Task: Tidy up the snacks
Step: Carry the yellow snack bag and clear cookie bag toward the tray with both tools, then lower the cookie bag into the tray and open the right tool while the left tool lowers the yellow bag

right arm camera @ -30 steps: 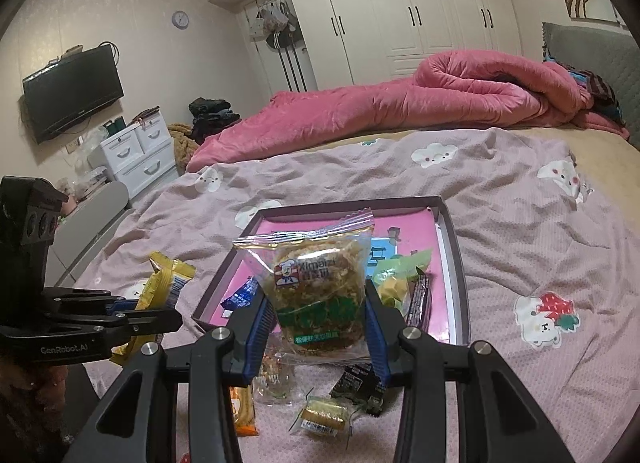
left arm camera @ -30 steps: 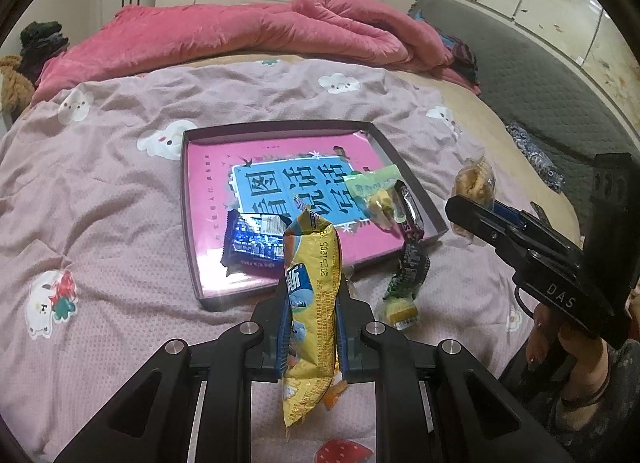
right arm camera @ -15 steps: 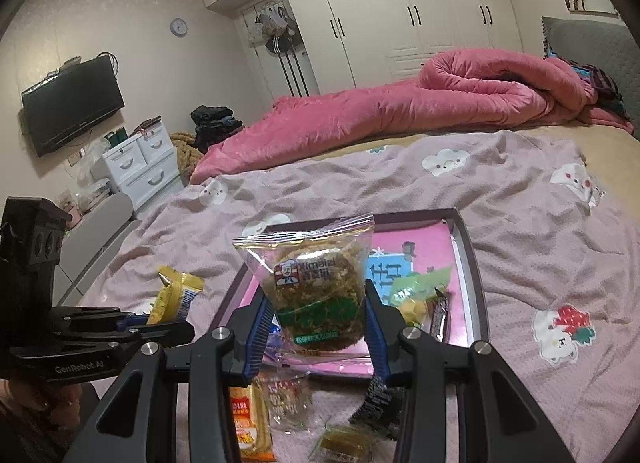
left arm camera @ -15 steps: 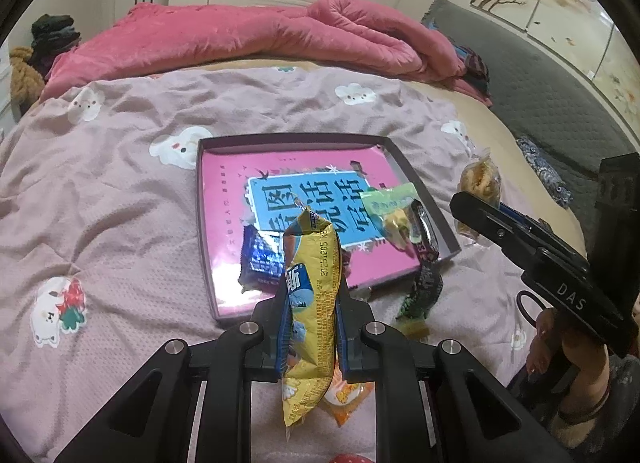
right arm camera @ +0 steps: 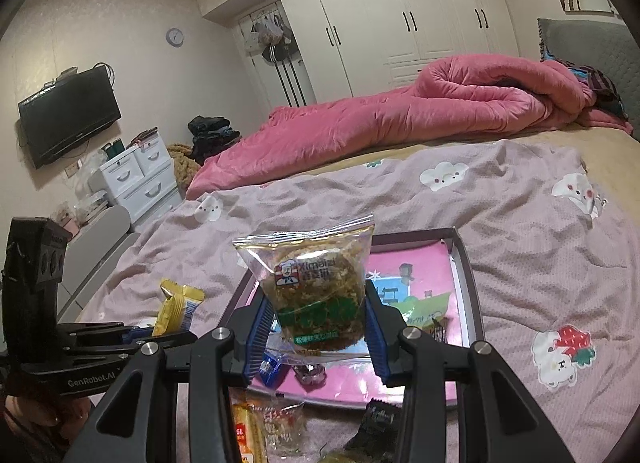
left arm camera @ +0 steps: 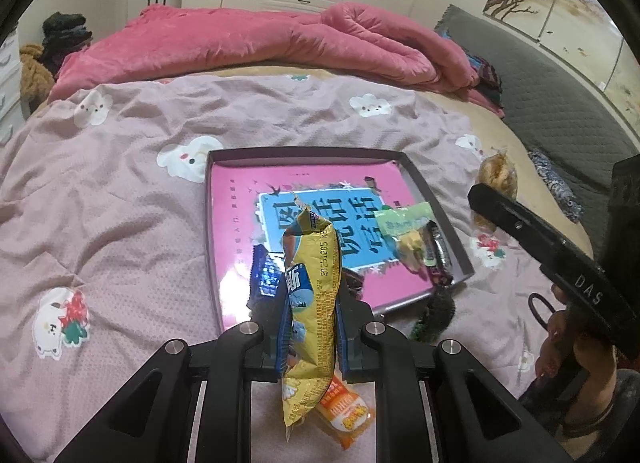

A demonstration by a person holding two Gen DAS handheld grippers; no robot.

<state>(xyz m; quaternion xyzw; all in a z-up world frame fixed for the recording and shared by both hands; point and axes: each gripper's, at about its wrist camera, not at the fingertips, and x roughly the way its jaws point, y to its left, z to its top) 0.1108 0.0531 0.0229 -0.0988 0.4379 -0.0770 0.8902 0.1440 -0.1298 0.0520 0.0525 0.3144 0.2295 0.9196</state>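
The left gripper (left arm camera: pixel 310 327) is pinching a long yellow snack packet (left arm camera: pixel 311 303) between its narrow jaws, and the packet is hanging upright above the near edge of the bed (left arm camera: pixel 120 203). The right gripper (right arm camera: pixel 318 333) is holding a clear bag with a round brown cake (right arm camera: pixel 316 287); its blue pads (right arm camera: pixel 260 337) are pressing on both sides of the bag, which is standing upright above the near edge of the tray (right arm camera: pixel 466 263).

The dark-rimmed tray (left arm camera: pixel 424 187) is lying on the bed cover, near the front edge of the bed, with a pink book (left arm camera: pixel 236 231) filling its bottom. Inside the tray, a blue packet (left arm camera: pixel 266 275) is sitting near the front left corner, and a green packet (left arm camera: pixel 404 223) with a dark bar (left arm camera: pixel 438 251) is lying along the right side.

Outside the tray, an orange packet (left arm camera: pixel 344 411) is lying on the cover under the left gripper, at the front edge of the bed. A dark green packet (left arm camera: pixel 436 313) is lying just beside the front right corner of the tray.

A pink quilt (left arm camera: pixel 260 43) is lying rolled along the far edge of the bed.
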